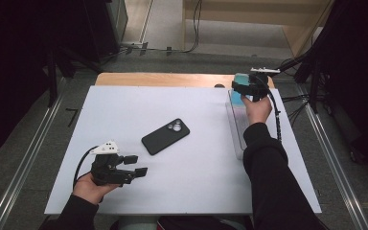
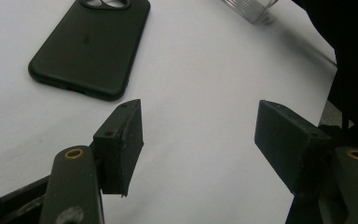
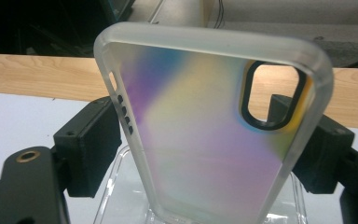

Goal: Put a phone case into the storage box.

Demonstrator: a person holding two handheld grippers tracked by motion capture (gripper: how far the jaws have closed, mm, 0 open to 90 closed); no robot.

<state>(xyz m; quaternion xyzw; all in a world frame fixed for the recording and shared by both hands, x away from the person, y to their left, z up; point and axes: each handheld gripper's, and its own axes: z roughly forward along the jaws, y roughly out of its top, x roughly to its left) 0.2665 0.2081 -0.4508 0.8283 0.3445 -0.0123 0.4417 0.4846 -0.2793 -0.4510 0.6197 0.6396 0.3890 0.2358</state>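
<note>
Iridescent case (image 3: 205, 126) colours show in right gripper (image 3: 209, 140) view.

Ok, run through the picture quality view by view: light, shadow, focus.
High view: white table evenly lit, surroundings dark, black phone sharp but small. Left gripper view: left gripper jaws loom large and soft, faint shadow under the phone. Right gripper view: the iridescent phone case between the right gripper jaws looks hazy, its colours smeared; the wooden edge behind is soft.
</note>
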